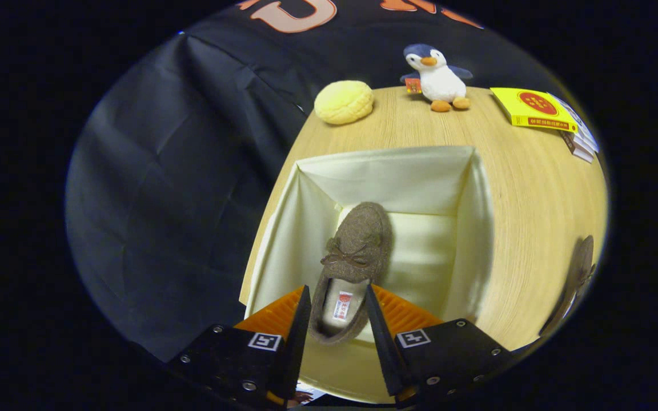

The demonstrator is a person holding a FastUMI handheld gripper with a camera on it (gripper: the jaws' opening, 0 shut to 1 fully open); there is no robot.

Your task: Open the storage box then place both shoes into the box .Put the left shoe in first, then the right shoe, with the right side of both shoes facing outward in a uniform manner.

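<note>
The gripper (337, 311) holds a brown shoe (352, 268) by its heel, fingers pressed on both sides, low in the frame's centre inside the open cream box (472, 228). The other shoe (574, 285) lies on the wooden table (534, 200) at far right.

The brown felt shoe (356, 257) has a matching brown bow and a pale grey lining with a red-and-white tag. The storage box (403, 177) is cream inside. The tabletop (529, 200) is light wood grain. The fingers (337, 325) flank the shoe's heel without visibly pressing it. Along the tabletop's far edge: a yellow bun (344, 102), a white and blue penguin (435, 77) with orange beak and feet, and a yellow book (533, 107) with a red circle.
</note>
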